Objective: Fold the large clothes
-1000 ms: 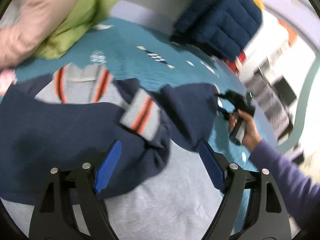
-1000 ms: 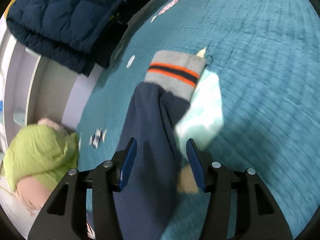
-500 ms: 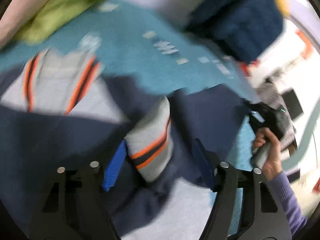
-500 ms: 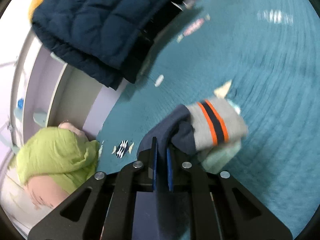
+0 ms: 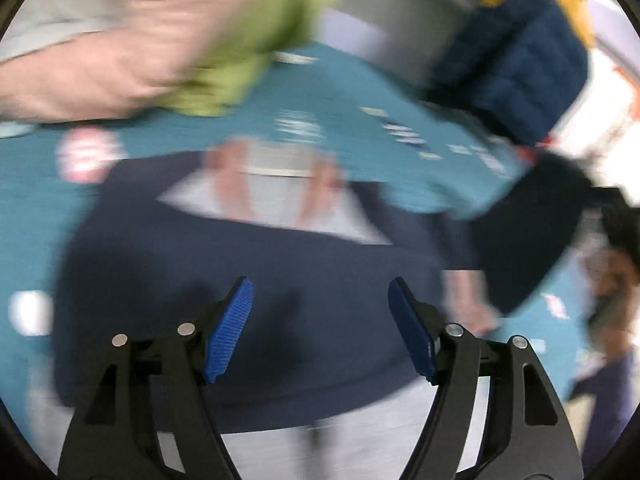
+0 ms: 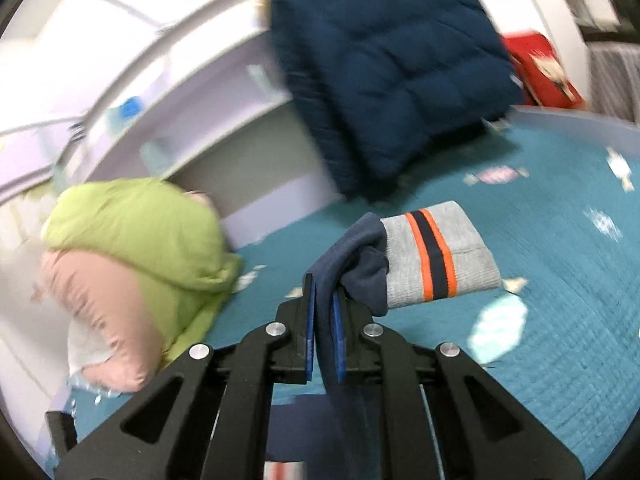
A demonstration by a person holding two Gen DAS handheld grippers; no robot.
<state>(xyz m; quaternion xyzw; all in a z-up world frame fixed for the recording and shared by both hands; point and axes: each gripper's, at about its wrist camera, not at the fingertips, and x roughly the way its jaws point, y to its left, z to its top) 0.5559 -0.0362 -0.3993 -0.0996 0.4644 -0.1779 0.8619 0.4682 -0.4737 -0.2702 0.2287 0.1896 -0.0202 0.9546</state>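
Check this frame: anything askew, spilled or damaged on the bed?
Nothing looks damaged or spilled. The right gripper is shut on the navy sleeve, whose grey cuff hangs free, as expected in mid-fold. The left gripper is open over the sweater body. The left view is motion-blurred.

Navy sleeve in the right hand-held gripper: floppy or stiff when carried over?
Likely floppy: the navy sleeve bunches and sags beyond the shut right hand-held gripper. The striped cuff looks thicker, so it may hang as a unit. Probably light; a thin pinch holds it.
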